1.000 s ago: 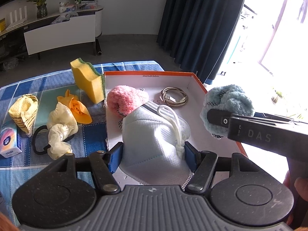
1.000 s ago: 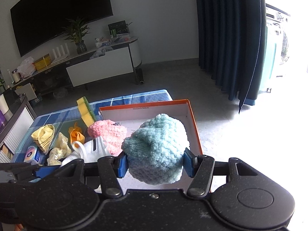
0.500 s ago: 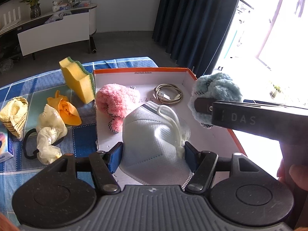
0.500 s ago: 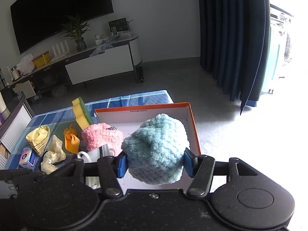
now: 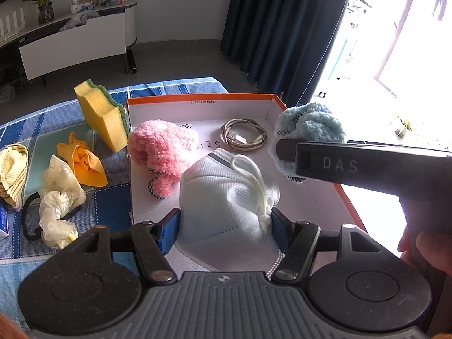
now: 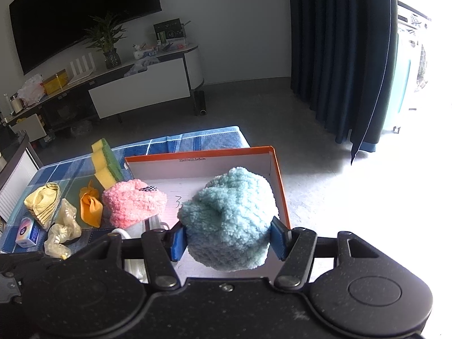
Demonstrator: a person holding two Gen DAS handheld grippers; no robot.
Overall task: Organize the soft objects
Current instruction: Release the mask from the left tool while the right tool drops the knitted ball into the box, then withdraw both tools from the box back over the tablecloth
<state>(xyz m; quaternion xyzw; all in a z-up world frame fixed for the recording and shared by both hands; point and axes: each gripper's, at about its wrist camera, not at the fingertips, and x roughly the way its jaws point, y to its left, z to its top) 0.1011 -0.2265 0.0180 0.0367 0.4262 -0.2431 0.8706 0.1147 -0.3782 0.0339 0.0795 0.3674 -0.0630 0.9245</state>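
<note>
An orange-rimmed white box [image 5: 197, 98] lies on the blue checked cloth. My left gripper [image 5: 226, 226] is shut on a white face mask [image 5: 223, 195], held low over the box's near half. My right gripper [image 6: 228, 240] holds a fluffy light-blue bundle [image 6: 228, 220] over the box's right side. Its jaws are opening, and both pads still touch the bundle. In the left wrist view that bundle [image 5: 310, 124] hangs by the right wall. A fluffy pink bundle [image 5: 161, 149] lies in the box at the left.
A coiled cable [image 5: 244, 138] lies at the back of the box. Left of the box are a yellow-green sponge [image 5: 101, 115], an orange cloth [image 5: 84, 163], a cream plastic glove [image 5: 59, 195], a black band [image 5: 28, 217] and a yellow striped cloth [image 5: 12, 169]. A small packet [image 6: 26, 231] sits at the cloth's left edge.
Both grippers have eased forward and down over the box with their loads. The blue bundle sits lower beside the right wall.
</note>
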